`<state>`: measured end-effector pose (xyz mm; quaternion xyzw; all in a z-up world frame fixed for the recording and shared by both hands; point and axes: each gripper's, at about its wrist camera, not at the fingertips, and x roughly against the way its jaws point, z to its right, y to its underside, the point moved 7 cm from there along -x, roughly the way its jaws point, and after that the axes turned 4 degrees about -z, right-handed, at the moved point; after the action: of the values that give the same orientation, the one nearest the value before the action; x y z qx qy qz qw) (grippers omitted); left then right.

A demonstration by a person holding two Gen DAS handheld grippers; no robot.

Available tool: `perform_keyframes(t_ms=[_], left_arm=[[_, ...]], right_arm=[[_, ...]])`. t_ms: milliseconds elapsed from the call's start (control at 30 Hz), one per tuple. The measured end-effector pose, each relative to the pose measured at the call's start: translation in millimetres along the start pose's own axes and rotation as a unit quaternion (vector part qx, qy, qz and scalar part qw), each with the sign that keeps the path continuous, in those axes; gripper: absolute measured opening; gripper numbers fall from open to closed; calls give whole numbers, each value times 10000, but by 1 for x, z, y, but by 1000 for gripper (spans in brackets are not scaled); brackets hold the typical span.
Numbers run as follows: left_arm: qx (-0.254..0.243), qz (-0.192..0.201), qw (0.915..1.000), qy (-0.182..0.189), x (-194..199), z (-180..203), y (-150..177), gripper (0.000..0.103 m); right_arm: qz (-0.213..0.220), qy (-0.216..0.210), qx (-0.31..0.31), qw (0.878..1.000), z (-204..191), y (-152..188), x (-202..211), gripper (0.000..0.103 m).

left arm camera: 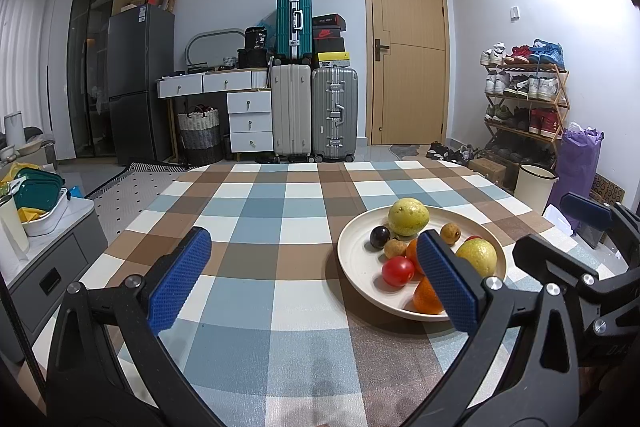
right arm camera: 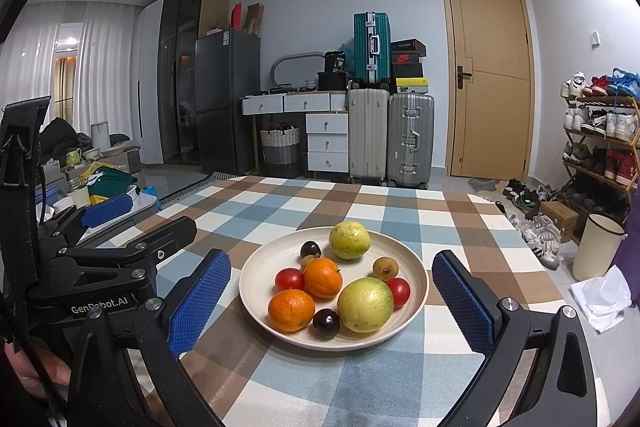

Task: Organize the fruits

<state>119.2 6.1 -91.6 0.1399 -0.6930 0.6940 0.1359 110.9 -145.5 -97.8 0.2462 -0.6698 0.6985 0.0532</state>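
Note:
A cream plate (right arm camera: 416, 277) sits on the checked tablecloth and also shows in the left wrist view (left arm camera: 352, 259). It holds two yellow-green guavas (right arm camera: 365, 304) (right arm camera: 349, 239), two oranges (right arm camera: 291, 309), two red tomatoes (right arm camera: 289, 279), two dark plums (right arm camera: 326, 323) and small brown longans (right arm camera: 385, 267). My right gripper (right arm camera: 334, 297) is open and empty, its blue pads either side of the plate's near half. My left gripper (left arm camera: 312, 279) is open and empty over the cloth left of the plate; its right pad hides part of the fruit.
The checked table (left arm camera: 260, 195) runs to a far edge. A side cabinet with containers (left arm camera: 36, 203) stands at the left. A cream bin (right arm camera: 596, 247), white paper (right arm camera: 604, 295) and a shoe rack (right arm camera: 600, 131) lie at the right.

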Motion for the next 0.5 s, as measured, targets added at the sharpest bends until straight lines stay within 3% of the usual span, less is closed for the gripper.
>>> perform_keyframes(t_ms=[500], left_arm=[[63,1,9999,-135,-2,-5,0,103]], right_arm=[[-2,-2,-2,10000,0,0,0,103]])
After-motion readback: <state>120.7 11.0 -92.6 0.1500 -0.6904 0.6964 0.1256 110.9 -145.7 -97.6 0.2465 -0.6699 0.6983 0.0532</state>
